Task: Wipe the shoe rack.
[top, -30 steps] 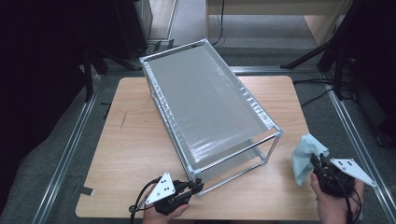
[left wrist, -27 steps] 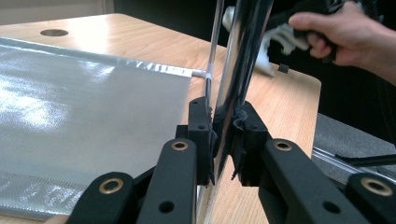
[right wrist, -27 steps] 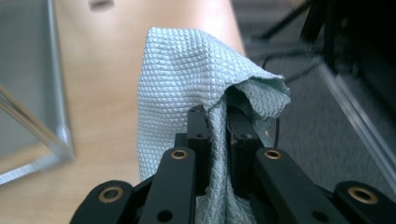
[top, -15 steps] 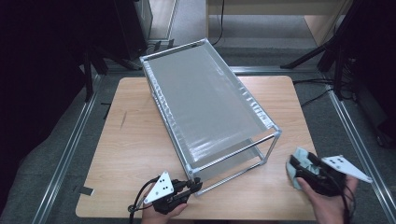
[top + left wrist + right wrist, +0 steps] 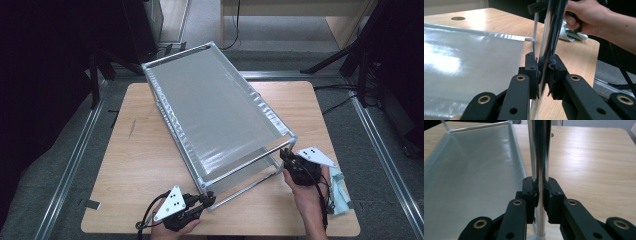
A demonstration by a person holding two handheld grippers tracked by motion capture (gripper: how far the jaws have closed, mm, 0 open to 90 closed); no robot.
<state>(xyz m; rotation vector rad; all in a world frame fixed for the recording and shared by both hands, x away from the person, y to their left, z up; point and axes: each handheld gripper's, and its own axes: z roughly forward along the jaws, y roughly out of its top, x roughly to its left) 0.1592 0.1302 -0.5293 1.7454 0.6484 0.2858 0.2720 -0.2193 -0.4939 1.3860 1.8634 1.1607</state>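
A chrome-tube rack [image 5: 220,115] with silver-grey fabric shelves stands slantwise on the wooden table [image 5: 140,150]. My left gripper [image 5: 209,200] is shut on the foot of the rack's near left post [image 5: 551,30]; both pads of the left gripper [image 5: 544,65] press on the tube. My right gripper [image 5: 286,158] is at the near right post [image 5: 538,150]. Its jaws have just been closing and the right gripper [image 5: 539,186] now clamps that post between its pads. A pale blue-green cloth [image 5: 341,192] lies on the table by the right wrist.
The lower shelf [image 5: 469,182] stretches away to the left of the right post. The cloth [image 5: 571,35] and the right hand [image 5: 589,15] show behind the left post. The table's near edge is close under both hands. Dark stands and cables surround the table.
One second ago the right gripper held the cloth off to the right. It has let the cloth go, moved left to the rack's near right post and shut on it. The left gripper kept still.
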